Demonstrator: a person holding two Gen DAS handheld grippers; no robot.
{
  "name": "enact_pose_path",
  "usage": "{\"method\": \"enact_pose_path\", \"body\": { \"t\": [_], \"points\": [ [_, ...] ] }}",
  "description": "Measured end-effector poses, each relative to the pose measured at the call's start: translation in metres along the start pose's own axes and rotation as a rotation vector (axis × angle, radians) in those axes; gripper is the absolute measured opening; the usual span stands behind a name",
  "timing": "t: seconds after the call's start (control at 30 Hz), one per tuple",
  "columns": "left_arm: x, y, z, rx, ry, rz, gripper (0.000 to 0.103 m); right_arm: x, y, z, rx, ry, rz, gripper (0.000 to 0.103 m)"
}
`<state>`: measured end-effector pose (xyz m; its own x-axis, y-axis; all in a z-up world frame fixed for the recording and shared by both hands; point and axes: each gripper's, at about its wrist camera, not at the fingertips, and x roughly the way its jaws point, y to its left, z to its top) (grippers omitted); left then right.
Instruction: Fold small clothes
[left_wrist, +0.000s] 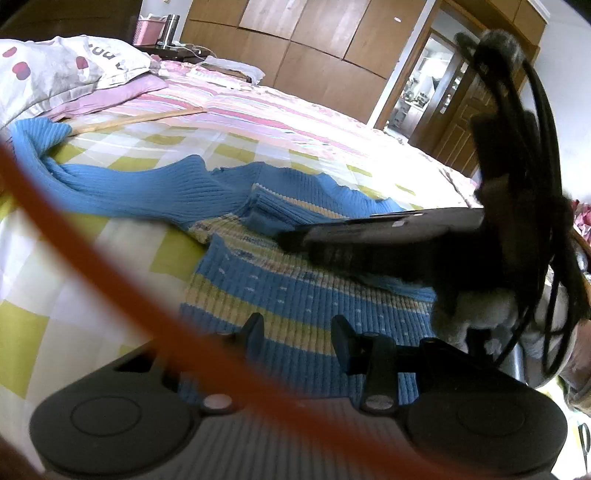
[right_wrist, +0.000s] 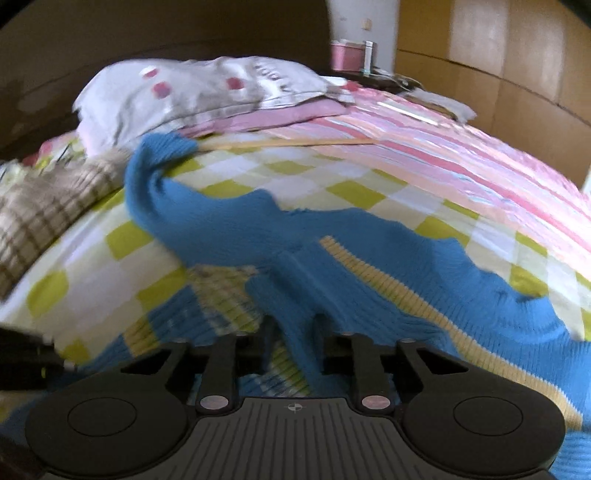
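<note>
A small blue knit sweater (right_wrist: 229, 225) with yellow stripes lies spread on the checked bed cover (right_wrist: 74, 266); one sleeve reaches toward the pillow (right_wrist: 192, 92). The right gripper (right_wrist: 293, 328) is pinched together on a raised fold of the blue knit, near the middle of the garment; the left gripper (left_wrist: 297, 326) has its jaws apart, resting over the striped hem part with nothing clamped. A blurred orange cable (left_wrist: 122, 273) crosses the left view; a thin wooden stick (left_wrist: 136, 120) lies on the bed, beside the sleeve end.
</note>
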<state>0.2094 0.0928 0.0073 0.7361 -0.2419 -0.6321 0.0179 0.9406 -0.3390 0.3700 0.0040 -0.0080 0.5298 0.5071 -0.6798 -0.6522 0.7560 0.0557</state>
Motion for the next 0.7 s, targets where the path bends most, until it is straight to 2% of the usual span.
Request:
{"method": "enact_pose_path", "body": {
  "t": [0.07,0.13,0.23,0.27,0.33,0.47,0.57,0.67,0.7],
  "points": [
    [0.0,0.001,0.0,-0.002,-0.002,-0.001,0.045,-0.007,-0.01,0.003,0.111,-0.019,0.045,0.007],
    [0.0,0.001,0.0,-0.003,0.0,-0.001,0.045,-0.014,-0.013,0.001,0.162,-0.035,0.096,0.007],
    [0.001,0.0,-0.001,0.001,0.004,0.001,0.045,-0.013,-0.005,-0.004,0.097,0.02,0.153,0.009],
    [0.001,0.0,-0.001,0.003,0.005,0.002,0.045,-0.012,0.0,-0.006,0.059,0.044,0.144,0.01],
    [0.001,-0.001,-0.001,0.006,0.006,0.002,0.045,-0.013,0.001,-0.006,0.046,0.037,0.13,0.013],
    [0.001,0.001,0.0,-0.001,0.003,-0.001,0.045,-0.02,-0.012,0.002,0.141,-0.028,0.152,0.015],
    [0.001,0.003,0.0,-0.005,-0.004,0.004,0.045,-0.01,-0.022,0.006,0.18,-0.044,0.092,0.015],
    [0.0,0.004,0.001,-0.008,-0.012,0.014,0.045,0.008,-0.025,0.002,0.139,-0.01,-0.058,0.016],
    [-0.001,0.005,0.001,-0.009,-0.018,0.02,0.045,0.011,-0.029,-0.002,0.152,-0.009,-0.07,0.016]
  ]
}}
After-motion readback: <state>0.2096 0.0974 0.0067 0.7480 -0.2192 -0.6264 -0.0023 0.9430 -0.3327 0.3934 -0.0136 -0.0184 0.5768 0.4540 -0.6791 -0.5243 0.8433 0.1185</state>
